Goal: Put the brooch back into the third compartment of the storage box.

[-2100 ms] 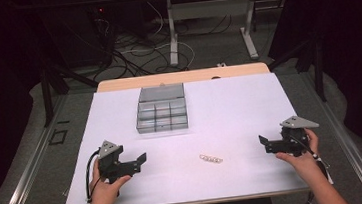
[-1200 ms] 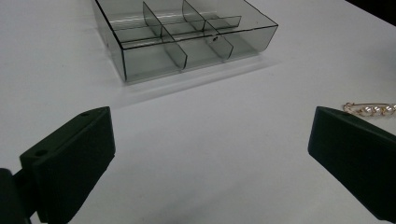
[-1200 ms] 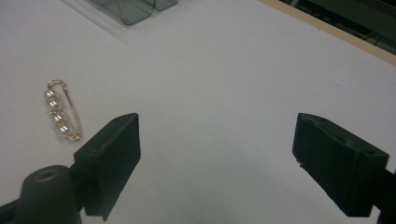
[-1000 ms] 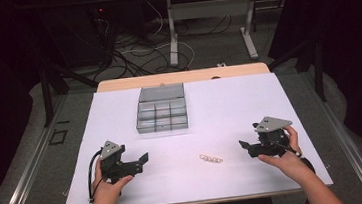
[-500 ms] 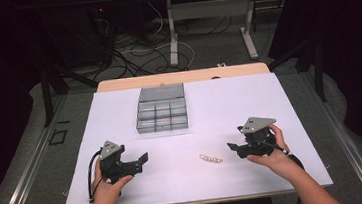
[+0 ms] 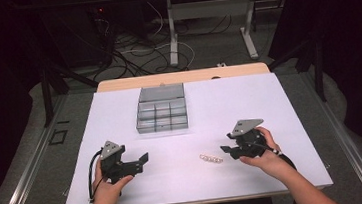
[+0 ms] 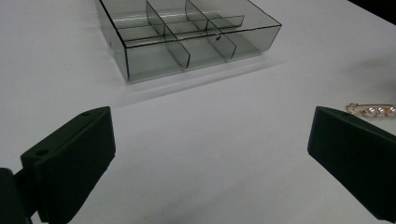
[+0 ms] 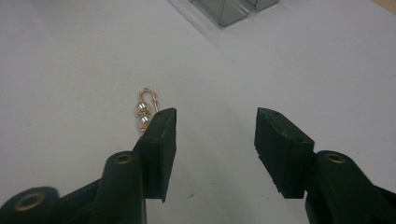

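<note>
Right gripper (image 6: pixel 226 151) held low over the white table (image 6: pixel 279 102), near its front edge, jaws pointing toward the left side of the high view and spread apart with nothing between them. Right hand (image 6: pixel 264 155) wrapped around the body from behind, forearm coming up slantwise from the bottom edge, grey plate on top tipped slightly.

Pearl pin (image 6: pixel 211 158) lying flat on the table, just beside the right jaw tips; in the right gripper view, one end of the pin (image 8: pixel 145 109) peeking out from behind one jaw, outside the gap, gold loop pointing away.

Left gripper (image 6: pixel 142 160) resting near the front left of the table, jaws spread wide and empty, aimed toward the middle. Left hand (image 6: pixel 107 182) gripping from below and behind, cable looping at the wrist.

Clear divided box (image 6: pixel 162 115) farther back at the table's centre, well apart from both grippers, compartments empty as far as visible.
</note>
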`<state>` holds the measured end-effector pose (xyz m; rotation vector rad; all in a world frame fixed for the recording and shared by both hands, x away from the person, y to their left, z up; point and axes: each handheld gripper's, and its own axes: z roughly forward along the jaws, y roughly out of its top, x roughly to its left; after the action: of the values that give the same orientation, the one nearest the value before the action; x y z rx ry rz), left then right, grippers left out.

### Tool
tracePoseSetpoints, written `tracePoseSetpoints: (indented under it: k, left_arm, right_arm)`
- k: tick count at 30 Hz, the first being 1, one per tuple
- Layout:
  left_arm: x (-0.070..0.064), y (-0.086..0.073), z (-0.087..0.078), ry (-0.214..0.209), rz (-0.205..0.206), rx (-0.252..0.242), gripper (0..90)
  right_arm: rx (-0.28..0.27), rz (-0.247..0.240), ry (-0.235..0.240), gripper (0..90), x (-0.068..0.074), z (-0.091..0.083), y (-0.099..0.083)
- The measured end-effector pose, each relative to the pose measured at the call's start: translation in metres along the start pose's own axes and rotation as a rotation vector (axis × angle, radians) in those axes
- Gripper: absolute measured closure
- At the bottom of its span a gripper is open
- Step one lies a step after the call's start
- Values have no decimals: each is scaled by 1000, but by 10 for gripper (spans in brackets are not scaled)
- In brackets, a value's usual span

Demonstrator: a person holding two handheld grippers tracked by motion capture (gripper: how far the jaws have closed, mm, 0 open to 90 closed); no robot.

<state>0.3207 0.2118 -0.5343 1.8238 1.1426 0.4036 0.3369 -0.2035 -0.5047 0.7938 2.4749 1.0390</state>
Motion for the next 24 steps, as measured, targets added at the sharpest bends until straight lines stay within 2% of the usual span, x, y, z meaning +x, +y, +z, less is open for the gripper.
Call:
tracePoseSetpoints:
  k: [2,4,5,12,21,23,24]
  left_arm:
    - [0,0,0,0,-1,0,10]
    - [0,0,0,0,0,-1,10]
    - [0,0,0,0,0,-1,10]
    - [0,0,0,-1,1,-2,11]
    - [0,0,0,0,2,2,11]
    - [-1,0,1,-1,0,4,11]
    - [-1,0,1,-1,0,4,11]
  right_arm:
    - [24,8,9,514,2,1,1]
    - [18,-4,15,520,2,5,1]
    - [34,-9,23,521,2,6,1]
    - [37,-9,50,541,8,13,3]
    - [81,-29,86,587,15,22,3]
    - [84,-26,97,606,17,26,4]
    - [85,-23,120,612,18,26,4]
